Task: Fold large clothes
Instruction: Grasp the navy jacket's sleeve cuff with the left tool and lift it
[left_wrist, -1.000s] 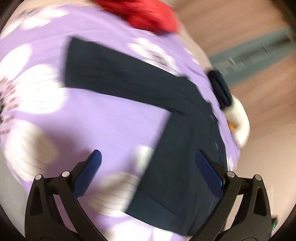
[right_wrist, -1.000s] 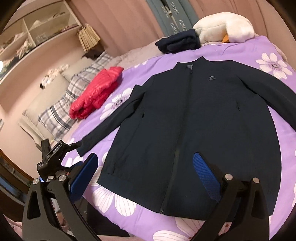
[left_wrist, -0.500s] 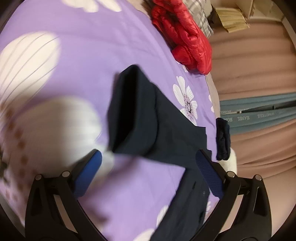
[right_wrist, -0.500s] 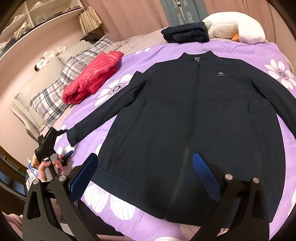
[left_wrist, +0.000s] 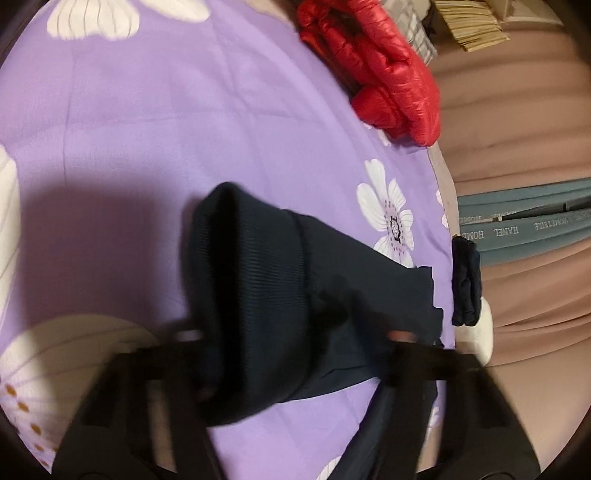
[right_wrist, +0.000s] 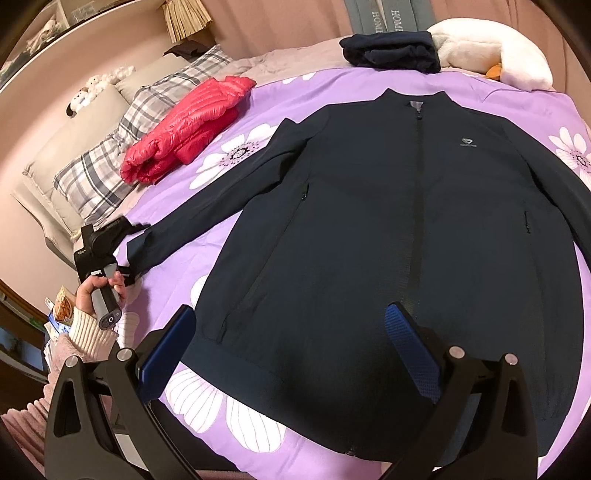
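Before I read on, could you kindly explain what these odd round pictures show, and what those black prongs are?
A person holds a two-finger gripper in each hand; each carries a wide-angle camera. The right camera sees a dark jacket spread flat on a purple flowered bedspread, a red puffer jacket and folded dark clothes. The right gripper hovers open over the hem. The left gripper, held by a hand, is closing around the sleeve cuff.
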